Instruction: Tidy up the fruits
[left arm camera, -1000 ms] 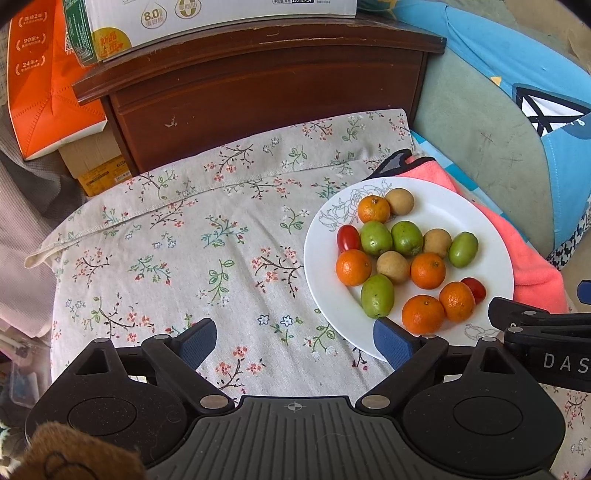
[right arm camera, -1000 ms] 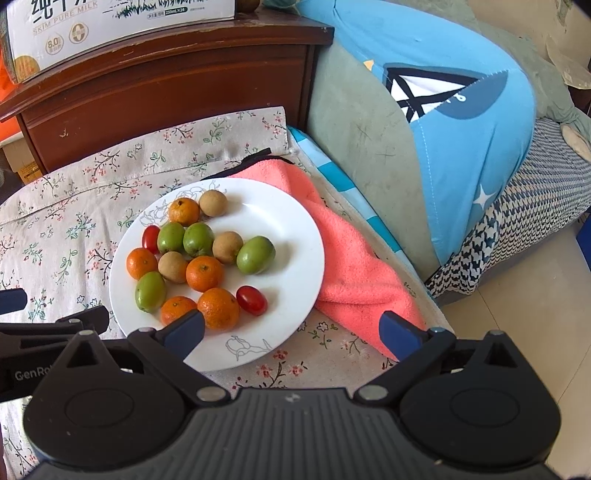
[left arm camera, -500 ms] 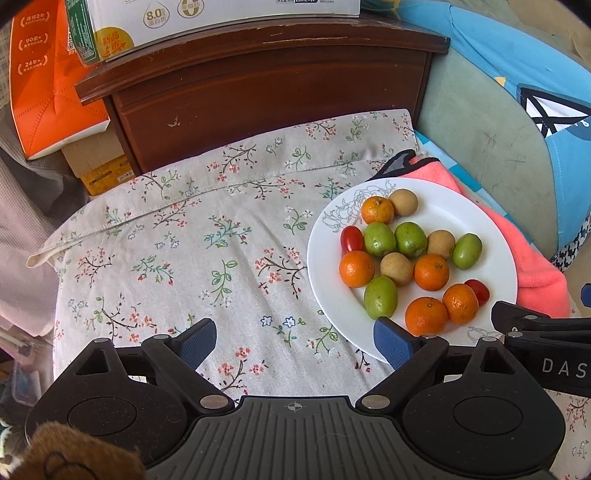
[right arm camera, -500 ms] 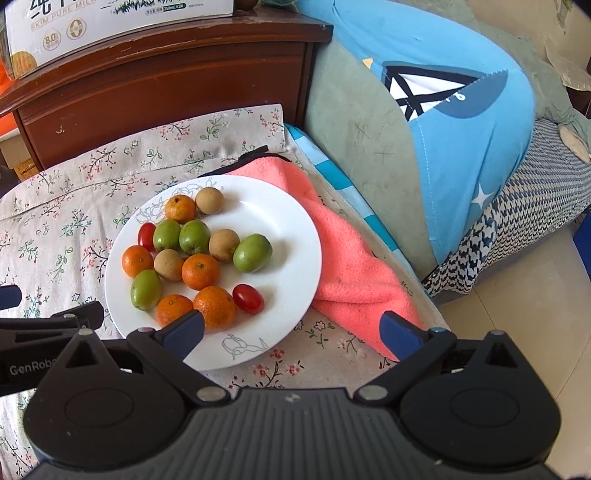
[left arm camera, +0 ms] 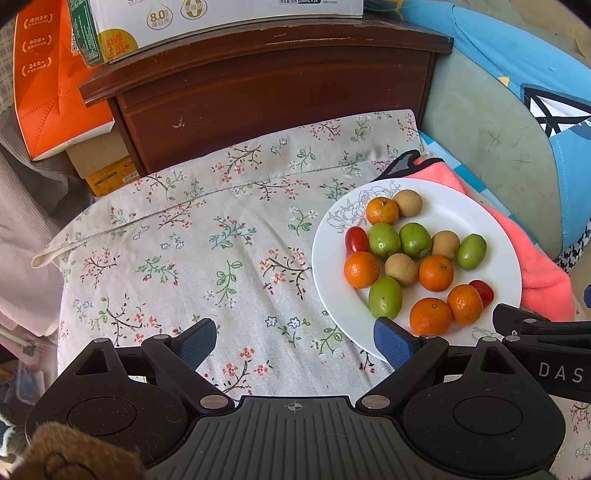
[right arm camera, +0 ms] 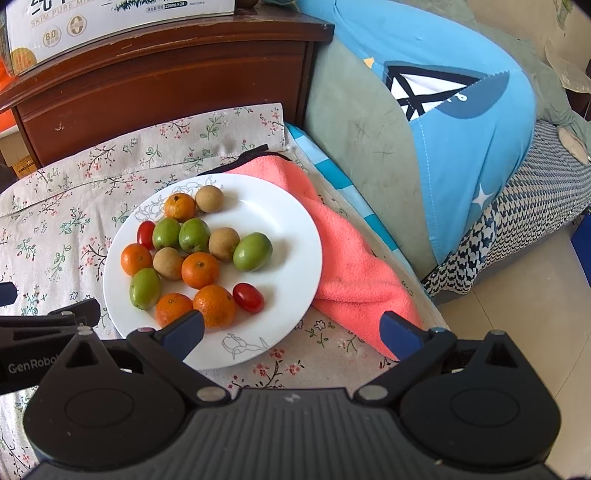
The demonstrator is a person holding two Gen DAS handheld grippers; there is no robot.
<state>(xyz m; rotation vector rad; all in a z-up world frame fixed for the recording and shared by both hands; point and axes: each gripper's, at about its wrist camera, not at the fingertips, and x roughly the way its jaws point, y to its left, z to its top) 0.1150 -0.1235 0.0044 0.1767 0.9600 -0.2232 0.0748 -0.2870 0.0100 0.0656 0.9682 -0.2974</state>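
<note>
A white plate (left arm camera: 491, 236) (right arm camera: 291, 236) on a floral cloth (left arm camera: 184, 240) holds mixed small fruit: several oranges (left arm camera: 361, 269) (right arm camera: 199, 269), several green fruits (left arm camera: 384, 297) (right arm camera: 252, 252), brown longans (left arm camera: 401, 268) (right arm camera: 224, 239) and two red cherry tomatoes (left arm camera: 356, 239) (right arm camera: 248, 297). My left gripper (left arm camera: 294, 342) is open and empty, above the cloth left of the plate's near rim. My right gripper (right arm camera: 291, 332) is open and empty over the plate's near right rim. Each gripper shows at the edge of the other's view.
A pink towel (right arm camera: 347, 258) lies under the plate's right side. A dark wooden cabinet (left arm camera: 266, 96) with a milk carton box (left arm camera: 207, 22) stands behind. A blue and green cushion (right arm camera: 424, 122) lies to the right. Tiled floor (right arm camera: 517, 295) shows at the far right.
Both views have shifted slightly; the plate sits a little higher and further left in the right wrist view. Both grippers stay open and the fruit has not moved.
</note>
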